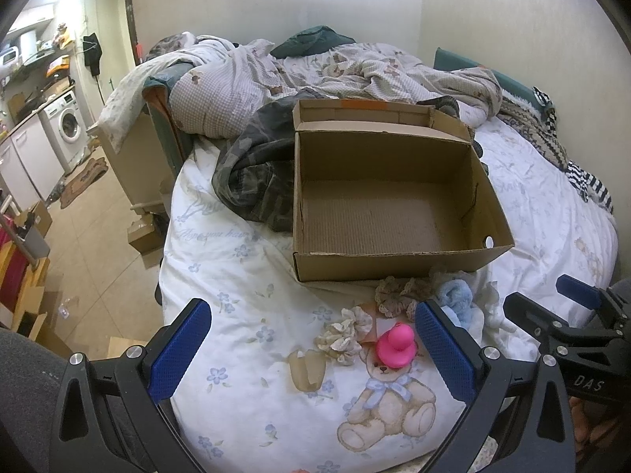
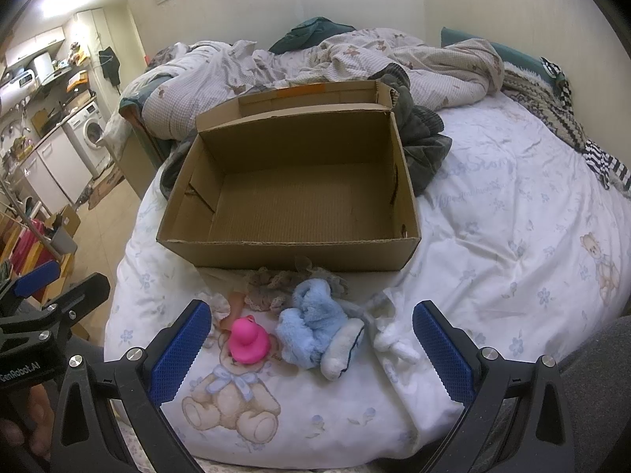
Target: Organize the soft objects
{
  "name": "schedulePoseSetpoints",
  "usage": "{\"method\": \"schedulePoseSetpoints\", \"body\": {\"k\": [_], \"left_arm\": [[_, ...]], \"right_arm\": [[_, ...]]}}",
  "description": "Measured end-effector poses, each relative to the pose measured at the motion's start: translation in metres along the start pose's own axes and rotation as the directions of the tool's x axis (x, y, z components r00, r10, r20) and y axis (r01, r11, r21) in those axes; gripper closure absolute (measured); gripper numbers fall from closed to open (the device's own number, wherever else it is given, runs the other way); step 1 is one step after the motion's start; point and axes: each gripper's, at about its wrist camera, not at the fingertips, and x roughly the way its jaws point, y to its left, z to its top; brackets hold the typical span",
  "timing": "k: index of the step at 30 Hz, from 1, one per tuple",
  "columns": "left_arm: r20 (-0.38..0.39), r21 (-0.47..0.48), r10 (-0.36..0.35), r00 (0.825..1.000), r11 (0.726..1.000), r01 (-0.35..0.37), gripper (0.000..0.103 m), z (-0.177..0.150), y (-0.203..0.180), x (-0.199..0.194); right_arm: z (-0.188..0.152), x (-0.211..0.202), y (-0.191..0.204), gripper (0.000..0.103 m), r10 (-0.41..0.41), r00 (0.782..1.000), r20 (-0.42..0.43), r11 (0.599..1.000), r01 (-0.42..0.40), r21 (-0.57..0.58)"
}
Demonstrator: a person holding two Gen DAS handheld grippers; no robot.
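An open, empty cardboard box [image 1: 394, 254] [image 2: 292, 254] sits on the bed. In front of it lie a pink rubber duck [image 1: 395, 346] [image 2: 249, 342], a fluffy light-blue soft toy [image 2: 315, 325] [image 1: 457, 299], a cream floral scrunchie [image 1: 345, 333], a beige lace scrunchie [image 1: 398, 293] [image 2: 272, 285] and a small white soft piece [image 2: 390, 335]. My left gripper [image 1: 313, 349] is open and empty, just short of the duck and cream scrunchie. My right gripper [image 2: 311, 349] is open and empty, just short of the blue toy; it also shows in the left wrist view [image 1: 552, 307].
The bed has a white floral sheet with a teddy print [image 2: 228, 398]. A camouflage garment [image 1: 252, 169] lies left of the box, a rumpled checked duvet [image 1: 315, 71] behind it, knitted and striped cloths [image 1: 560, 149] at the right. Floor, washing machine [image 1: 69, 122] and cabinets lie left.
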Motion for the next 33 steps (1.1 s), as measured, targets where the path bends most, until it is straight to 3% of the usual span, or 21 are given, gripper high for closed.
{"method": "schedulePoseSetpoints", "body": {"k": [12, 19, 25, 29, 33], "left_arm": [[-0.027, -0.003, -0.021, 0.999, 1.000, 0.020, 0.000, 0.005, 0.000, 0.002], [-0.096, -0.013, -0.005, 0.995, 1.000, 0.004, 0.000, 0.021, 0.008, 0.015], [-0.204, -0.027, 0.022, 0.979, 0.999, -0.028, 0.000, 0.030, 0.025, 0.041], [-0.345, -0.113, -0.033, 0.938, 0.994, -0.006, 0.000, 0.022, 0.043, 0.075], [-0.482, -0.160, -0.071, 0.873, 0.987, -0.008, 0.005, 0.000, 0.049, 0.110]], "right_arm": [[0.003, -0.001, -0.002, 0.000, -0.007, 1.000, -0.016, 1.000, 0.007, 0.012], [0.018, -0.004, -0.006, 0.000, 0.030, 0.998, -0.055, 0.999, -0.030, 0.011], [0.039, 0.005, -0.021, 0.000, 0.119, 0.981, -0.154, 0.991, -0.109, 0.077], [0.048, 0.020, -0.034, 0.000, 0.168, 0.957, -0.237, 0.982, -0.141, 0.127], [0.048, 0.037, -0.041, 0.000, 0.198, 0.932, -0.305, 0.976, -0.158, 0.150]]}}
